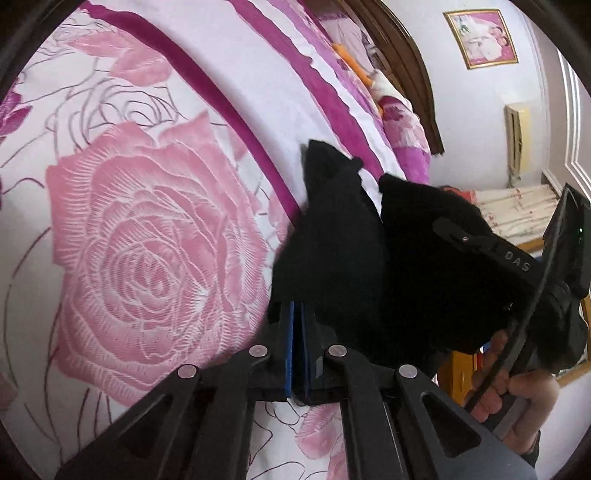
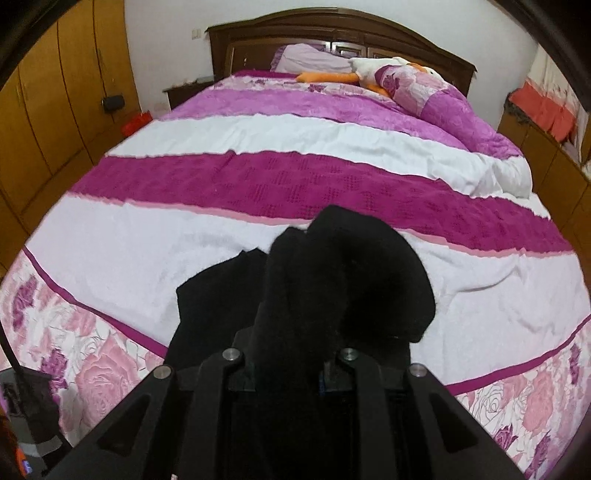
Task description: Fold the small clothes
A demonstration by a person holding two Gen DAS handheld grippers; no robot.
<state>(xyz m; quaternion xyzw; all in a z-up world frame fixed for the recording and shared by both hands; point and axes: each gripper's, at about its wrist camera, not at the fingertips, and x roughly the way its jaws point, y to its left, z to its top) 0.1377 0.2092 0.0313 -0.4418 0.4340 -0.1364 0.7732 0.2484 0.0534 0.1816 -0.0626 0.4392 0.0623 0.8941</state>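
Observation:
A small black garment hangs above the rose-print bedspread. My left gripper is shut on its lower edge, blue pads pressed together with cloth between them. The right gripper body shows at the right of the left wrist view, draped by the same cloth and held by a hand. In the right wrist view the black garment bunches over and between my right gripper's jaws, which are shut on it. Its fingertips are hidden by the cloth.
The bed has a striped white and magenta blanket. A stuffed duck toy and pillows lie by the wooden headboard. Wooden wardrobes stand left. A low cabinet with red cloth stands right.

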